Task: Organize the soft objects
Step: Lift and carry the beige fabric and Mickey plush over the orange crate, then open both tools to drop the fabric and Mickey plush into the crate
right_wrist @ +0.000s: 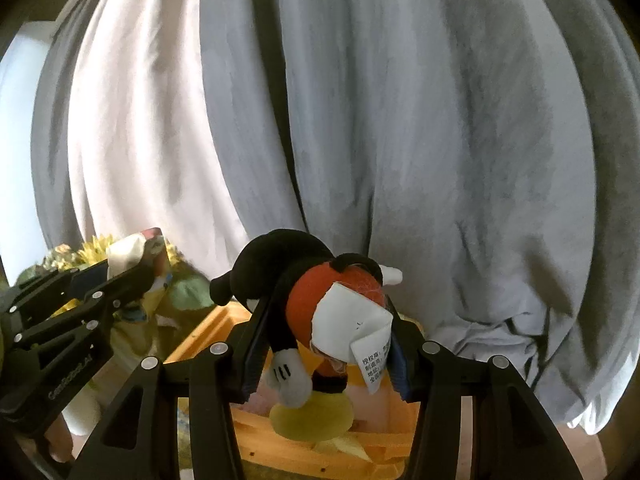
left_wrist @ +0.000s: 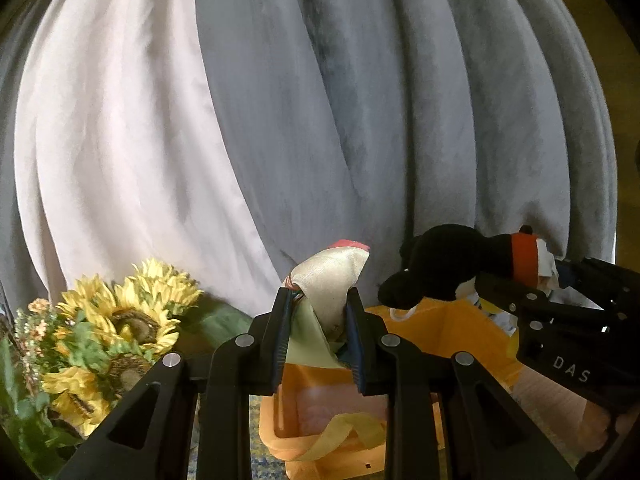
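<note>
Black plush mouse [right_wrist: 316,312] pinched in right claw [right_wrist: 324,344], above orange bin [right_wrist: 208,336]

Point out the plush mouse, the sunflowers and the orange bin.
plush mouse [right_wrist: 340,300]: right wrist view, on its red shorts.
sunflowers [left_wrist: 132,320]: left wrist view, on a flower's brown centre.
orange bin [left_wrist: 452,332]: left wrist view, on its inner wall.

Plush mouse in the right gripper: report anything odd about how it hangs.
The plush mouse hangs askew in the right gripper, clamped at its red shorts, head tipped forward, a white-gloved hand and yellow shoe dangling over the orange box. Its white label is folded outward.
</note>
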Action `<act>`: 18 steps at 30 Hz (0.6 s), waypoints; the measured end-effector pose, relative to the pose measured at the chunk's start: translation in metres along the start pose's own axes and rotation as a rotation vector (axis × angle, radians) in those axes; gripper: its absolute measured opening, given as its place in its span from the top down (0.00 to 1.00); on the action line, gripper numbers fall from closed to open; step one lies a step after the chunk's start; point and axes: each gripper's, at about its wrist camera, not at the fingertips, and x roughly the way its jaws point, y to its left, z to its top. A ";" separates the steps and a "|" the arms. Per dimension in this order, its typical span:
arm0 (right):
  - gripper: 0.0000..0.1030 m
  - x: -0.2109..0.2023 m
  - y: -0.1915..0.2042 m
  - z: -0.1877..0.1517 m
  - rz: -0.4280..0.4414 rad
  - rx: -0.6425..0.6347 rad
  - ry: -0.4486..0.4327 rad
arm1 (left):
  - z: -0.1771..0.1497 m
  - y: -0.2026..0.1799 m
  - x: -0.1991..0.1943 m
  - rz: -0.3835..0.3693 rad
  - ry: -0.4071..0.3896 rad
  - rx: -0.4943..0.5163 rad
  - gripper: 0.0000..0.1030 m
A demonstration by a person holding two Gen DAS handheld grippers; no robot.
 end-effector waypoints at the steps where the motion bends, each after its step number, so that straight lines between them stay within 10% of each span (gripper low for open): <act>1: 0.50 0.005 -0.001 -0.001 -0.001 -0.001 0.010 | -0.001 0.000 0.005 0.001 0.007 0.003 0.75; 18: 0.50 0.086 -0.015 -0.027 0.029 -0.022 0.218 | -0.034 -0.004 0.093 -0.052 0.227 0.002 0.74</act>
